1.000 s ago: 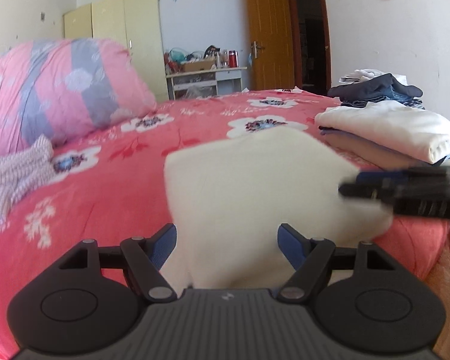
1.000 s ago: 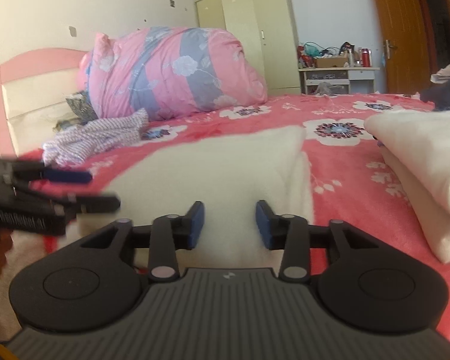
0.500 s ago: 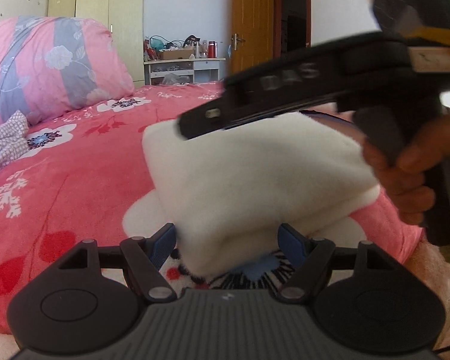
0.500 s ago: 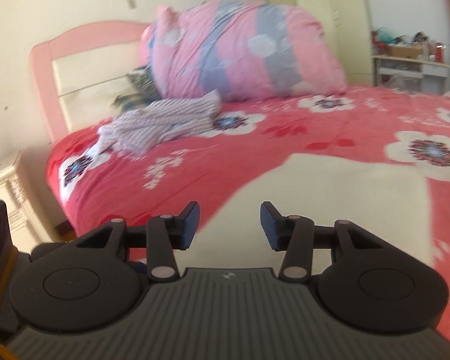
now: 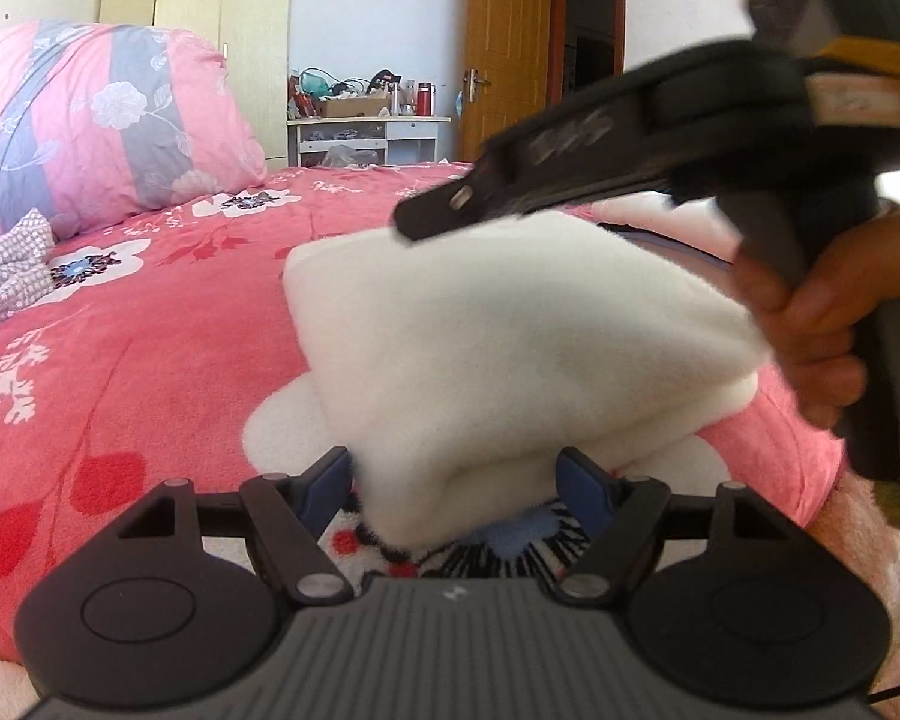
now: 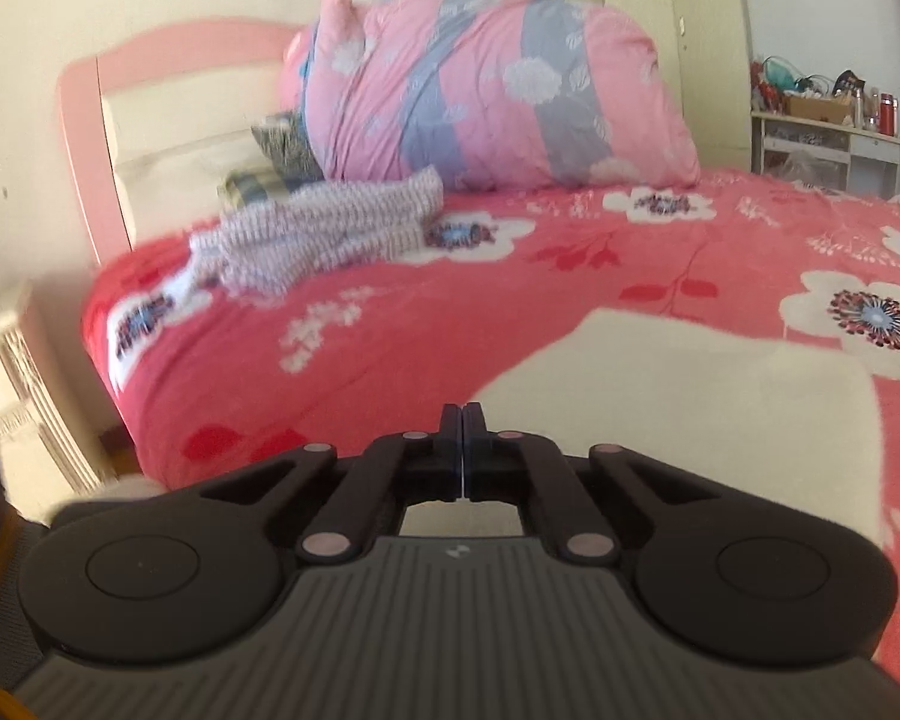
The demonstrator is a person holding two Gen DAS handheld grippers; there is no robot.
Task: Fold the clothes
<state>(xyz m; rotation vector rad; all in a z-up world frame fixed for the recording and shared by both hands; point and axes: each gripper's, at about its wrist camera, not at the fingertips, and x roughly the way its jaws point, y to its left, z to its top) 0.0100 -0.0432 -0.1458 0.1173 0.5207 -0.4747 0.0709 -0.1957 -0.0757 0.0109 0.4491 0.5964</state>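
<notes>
From the left wrist, the left tool (image 5: 455,480) stands spread around the near corner of the folded cream fleece garment (image 5: 510,348) on the red floral bed (image 5: 120,360). From the right wrist, the right tool (image 6: 462,420) is pressed together (nothing visibly pinched), the garment lying just ahead and rightward.

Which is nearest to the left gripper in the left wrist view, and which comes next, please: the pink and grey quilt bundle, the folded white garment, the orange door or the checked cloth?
From the left gripper:
1. Folded white garment, right between the open fingers.
2. Checked cloth, at the left edge of the bed.
3. Pink and grey quilt bundle, behind it, upper left.
4. Orange door, across the room, beyond the bed.
</notes>
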